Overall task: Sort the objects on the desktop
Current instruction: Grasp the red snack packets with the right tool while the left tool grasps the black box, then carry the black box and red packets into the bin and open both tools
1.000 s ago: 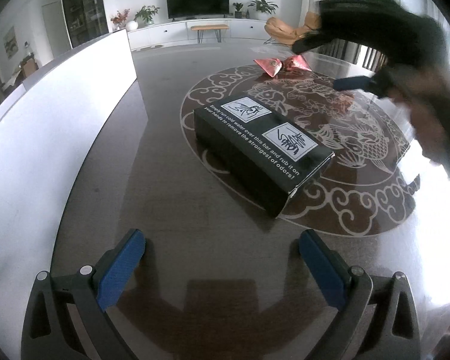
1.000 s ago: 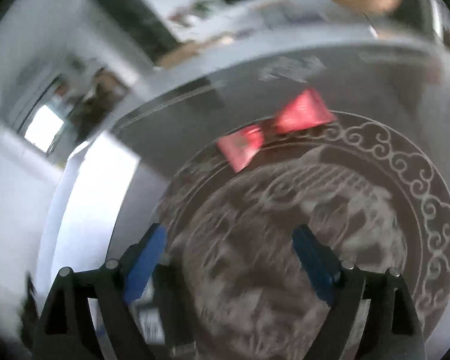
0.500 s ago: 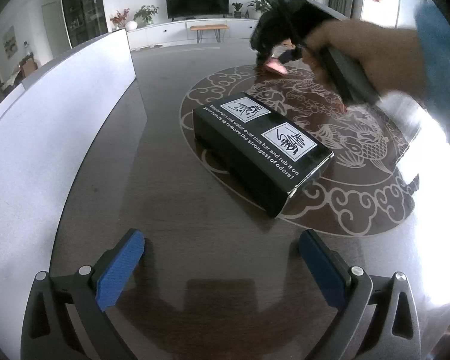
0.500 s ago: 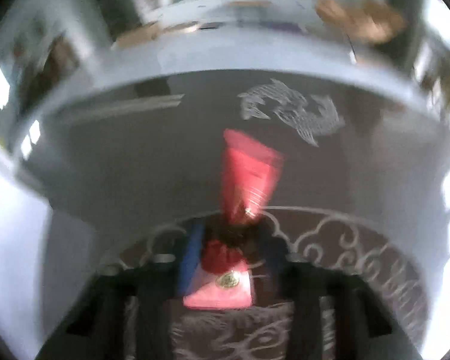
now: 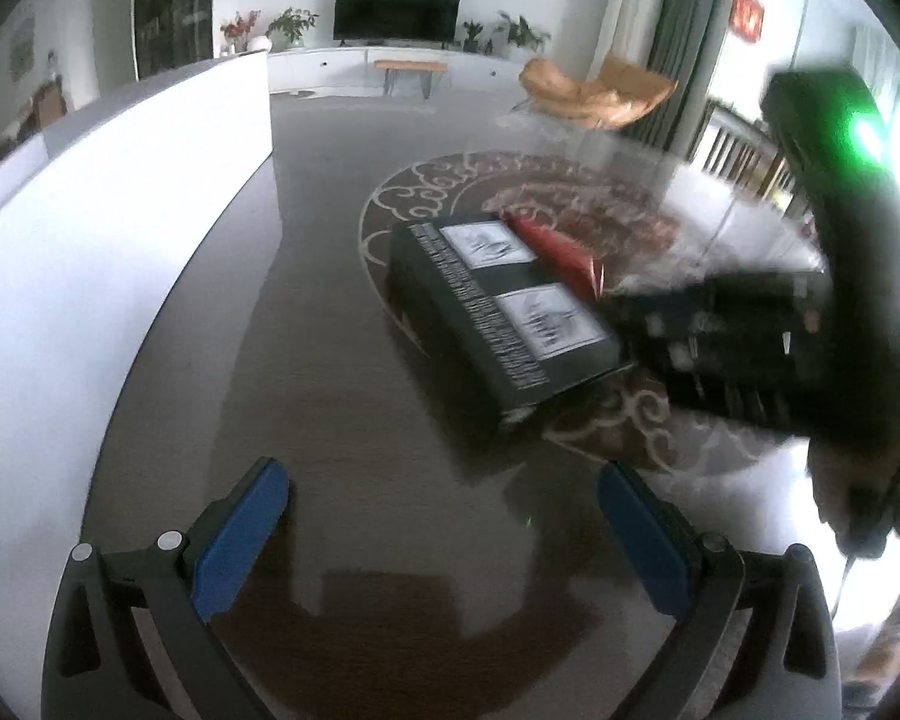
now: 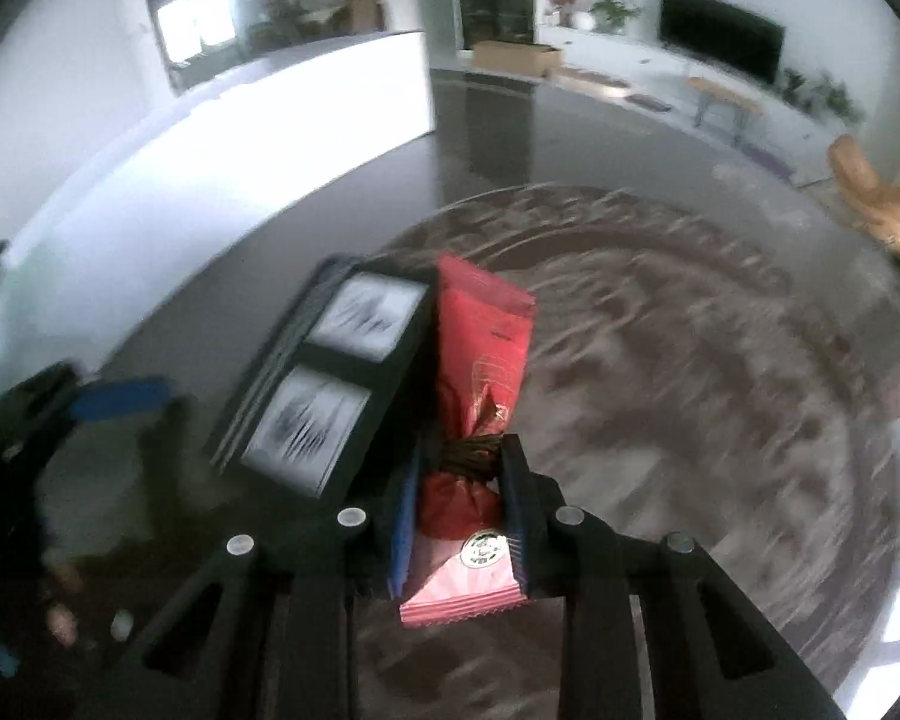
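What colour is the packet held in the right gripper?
Red, fading to pink at its near end; the packet shows best in the right wrist view.

Home living room: television (image 5: 397, 10), armchair (image 5: 594, 93), houseplants (image 5: 294, 21).

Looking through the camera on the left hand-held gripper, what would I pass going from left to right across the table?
White panel → black box → red packet → right hand-held gripper, shut on that packet.
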The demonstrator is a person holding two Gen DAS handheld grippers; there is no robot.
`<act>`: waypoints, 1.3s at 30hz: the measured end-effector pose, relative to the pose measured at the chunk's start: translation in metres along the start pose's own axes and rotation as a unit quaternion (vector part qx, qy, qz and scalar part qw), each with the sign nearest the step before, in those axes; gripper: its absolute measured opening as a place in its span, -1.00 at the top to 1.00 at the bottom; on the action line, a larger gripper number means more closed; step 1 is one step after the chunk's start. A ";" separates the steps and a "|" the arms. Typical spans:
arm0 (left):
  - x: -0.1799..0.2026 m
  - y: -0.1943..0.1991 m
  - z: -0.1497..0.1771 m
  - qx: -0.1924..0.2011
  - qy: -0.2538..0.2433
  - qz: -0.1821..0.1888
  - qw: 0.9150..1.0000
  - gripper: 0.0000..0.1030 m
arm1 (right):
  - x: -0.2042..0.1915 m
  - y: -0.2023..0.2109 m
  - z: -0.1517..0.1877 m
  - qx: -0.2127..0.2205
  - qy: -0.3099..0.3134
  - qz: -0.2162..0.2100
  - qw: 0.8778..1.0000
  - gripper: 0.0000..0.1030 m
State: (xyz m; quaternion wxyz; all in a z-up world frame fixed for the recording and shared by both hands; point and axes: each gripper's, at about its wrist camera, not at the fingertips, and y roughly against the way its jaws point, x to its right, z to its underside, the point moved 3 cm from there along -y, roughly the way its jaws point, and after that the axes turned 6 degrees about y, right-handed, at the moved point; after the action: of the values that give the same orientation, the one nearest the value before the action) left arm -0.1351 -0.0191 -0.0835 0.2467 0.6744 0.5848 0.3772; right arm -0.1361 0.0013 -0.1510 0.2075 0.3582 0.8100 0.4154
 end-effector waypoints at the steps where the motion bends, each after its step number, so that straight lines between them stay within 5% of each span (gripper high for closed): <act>1: -0.004 0.005 0.005 0.002 0.006 0.007 1.000 -1.00 | -0.006 -0.002 0.005 0.000 -0.002 -0.010 1.000 0.50; 6: -0.005 0.022 0.020 -0.001 0.003 0.004 1.000 -1.00 | 0.001 0.018 0.046 0.000 -0.019 0.068 0.998 0.50; 12: 0.027 -0.002 -0.025 -0.009 -0.005 0.000 1.000 -1.00 | 0.028 0.054 0.094 0.005 -0.061 0.116 0.991 0.50; 17: 0.033 -0.052 -0.055 -0.067 0.021 -0.081 0.994 -1.00 | 0.027 0.074 0.114 0.006 -0.059 0.125 0.990 0.49; 21: 0.039 -0.042 -0.057 -0.025 -0.039 -0.088 0.995 -0.11 | 0.019 0.087 0.118 -0.010 -0.063 0.100 0.993 0.50; 25: 0.032 -0.016 -0.041 -0.022 -0.051 -0.060 0.997 -0.11 | 0.015 0.099 0.119 -0.001 -0.109 0.049 0.993 0.50; 33: -0.019 0.120 -0.050 0.059 0.047 0.021 0.997 -0.11 | -0.033 0.128 0.032 0.070 -0.108 -0.020 0.992 0.50; 37: -0.079 0.184 -0.069 0.100 0.078 -0.011 0.992 -0.12 | -0.096 0.132 -0.048 0.117 -0.058 -0.068 0.989 0.50; 39: -0.117 0.201 -0.071 0.105 0.094 -0.056 0.988 -0.12 | -0.137 0.124 -0.088 0.133 -0.025 -0.090 0.987 0.50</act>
State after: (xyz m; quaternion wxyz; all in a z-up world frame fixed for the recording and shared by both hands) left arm -0.0746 -0.1803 0.0881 0.1394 0.6242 0.6788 0.3608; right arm -0.0515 -0.0982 0.0064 0.2149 0.3187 0.8814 0.2745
